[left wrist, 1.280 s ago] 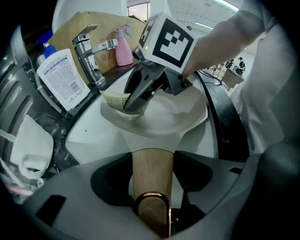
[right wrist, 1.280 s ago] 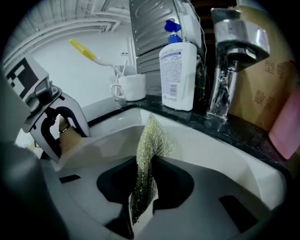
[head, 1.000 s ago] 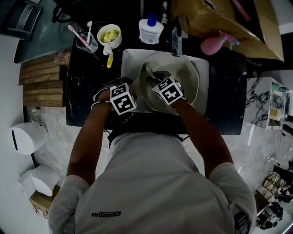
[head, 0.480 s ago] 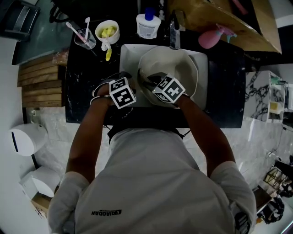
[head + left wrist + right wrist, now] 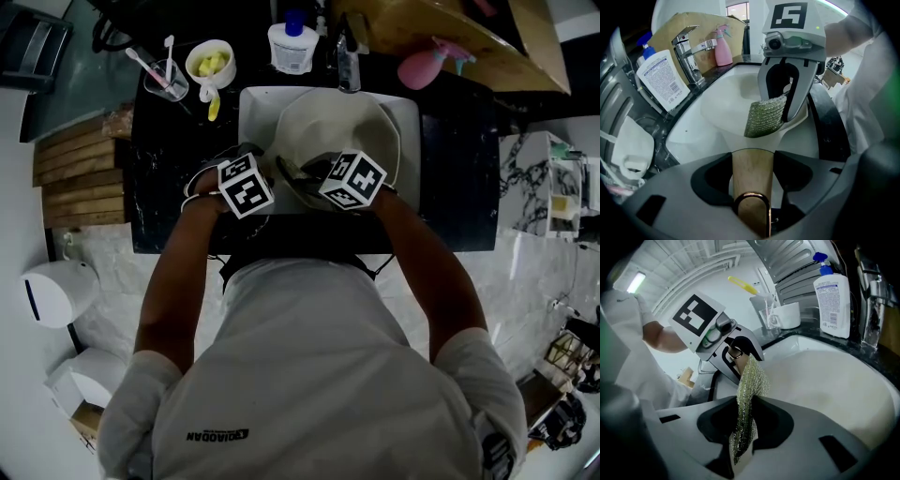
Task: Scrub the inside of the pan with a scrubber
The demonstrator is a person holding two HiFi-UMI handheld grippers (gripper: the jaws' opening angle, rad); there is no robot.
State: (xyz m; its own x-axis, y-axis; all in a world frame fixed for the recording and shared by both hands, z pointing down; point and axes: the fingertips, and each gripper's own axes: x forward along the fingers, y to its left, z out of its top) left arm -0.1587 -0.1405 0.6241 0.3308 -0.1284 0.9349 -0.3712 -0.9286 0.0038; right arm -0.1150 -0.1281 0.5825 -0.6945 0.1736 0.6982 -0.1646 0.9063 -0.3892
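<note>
The left tool (image 5: 752, 161) clamps the pan handle (image 5: 750, 180) pointing to 12 o'clock, where the right tool (image 5: 745, 420) pinches the scrubber (image 5: 752, 378) over the pan (image 5: 328, 127).

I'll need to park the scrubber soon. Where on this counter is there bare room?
Widest bare patch: the black counter right of the sink, from its rim to the counter's right edge. A smaller strip lies left of the sink, nearer the person than the cup and bowl. Crowded: the back edge, with bottle, faucet and pink sprayer; the pan fills the sink.
</note>
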